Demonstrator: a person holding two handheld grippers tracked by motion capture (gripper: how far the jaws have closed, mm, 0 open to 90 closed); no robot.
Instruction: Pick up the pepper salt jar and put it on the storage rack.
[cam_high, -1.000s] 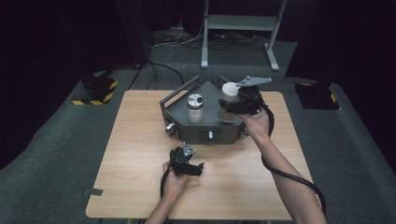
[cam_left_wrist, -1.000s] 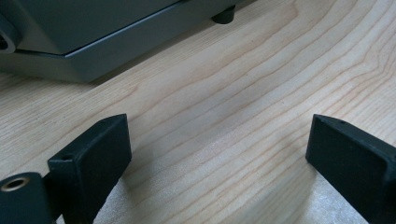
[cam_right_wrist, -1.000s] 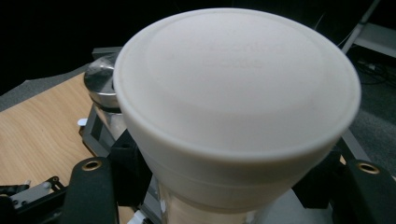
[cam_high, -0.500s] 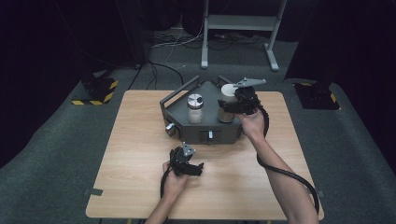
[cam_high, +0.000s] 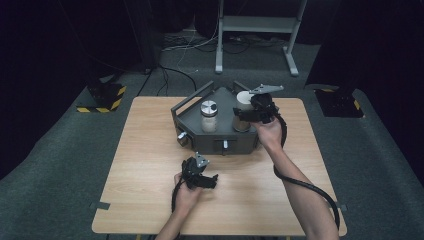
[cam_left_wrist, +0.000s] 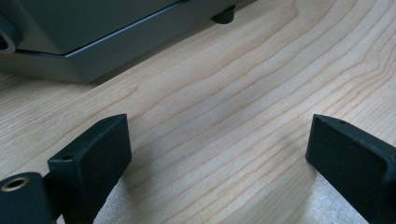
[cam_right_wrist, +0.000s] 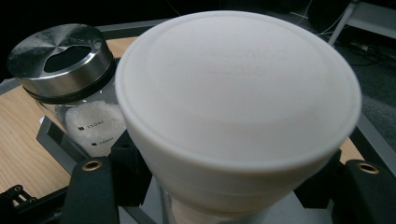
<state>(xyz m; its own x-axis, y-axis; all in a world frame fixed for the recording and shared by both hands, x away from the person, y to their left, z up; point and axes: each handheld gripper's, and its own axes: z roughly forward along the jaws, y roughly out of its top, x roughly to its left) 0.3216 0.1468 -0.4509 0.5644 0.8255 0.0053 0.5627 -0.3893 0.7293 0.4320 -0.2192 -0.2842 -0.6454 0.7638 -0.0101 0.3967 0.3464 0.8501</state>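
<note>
We're looking at a lab or test studio — dark curtained walls, grey carpet floor (cam_high: 60, 165), cables (cam_high: 200, 47) trailing past a metal stand (cam_high: 260, 30), hazard-striped blocks (cam_high: 100, 97) flanking one lone wooden surface (cam_high: 145, 150).

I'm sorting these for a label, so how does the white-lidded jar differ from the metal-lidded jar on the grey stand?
The white-lidded jar has a plain, broad white cap; the metal-lidded jar has a shiny steel cap with an opening in it. The right gripper is clamped on the white-lidded jar, while the metal-lidded jar stands untouched. The metal-lidded jar holds white grains; the other's contents look tan. Both stand upright on the grey stand.
</note>
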